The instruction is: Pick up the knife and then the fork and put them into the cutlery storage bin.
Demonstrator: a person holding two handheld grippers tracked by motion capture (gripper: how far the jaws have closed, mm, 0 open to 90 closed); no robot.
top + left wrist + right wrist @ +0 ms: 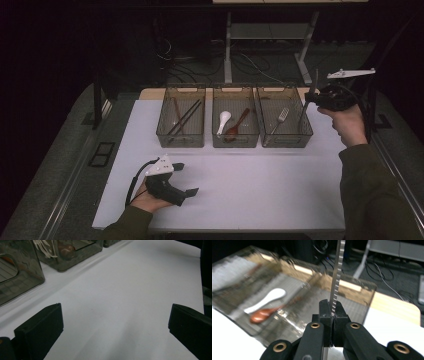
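Your right gripper [331,315] holds a serrated knife [337,272] clamped upright, at three o'clock of the rightmost bin [285,136]. Your left gripper [186,179] stands wide, empty, over the white table [250,185].

- Knife [337,272]: thin metal piece with a serrated edge, grey and shiny. In the right gripper view it is standing almost upright, rising from between the closed jaws to the top edge of the picture, teeth facing left. Its lower end is sitting pinched between the pads.
- In the high view the knife [308,98] is showing as a slim grey bar, leaning slightly, held above the right end of the right-hand bin [285,136], clear of the table.
- The bin below is holding a fork [281,119] lying on its floor.
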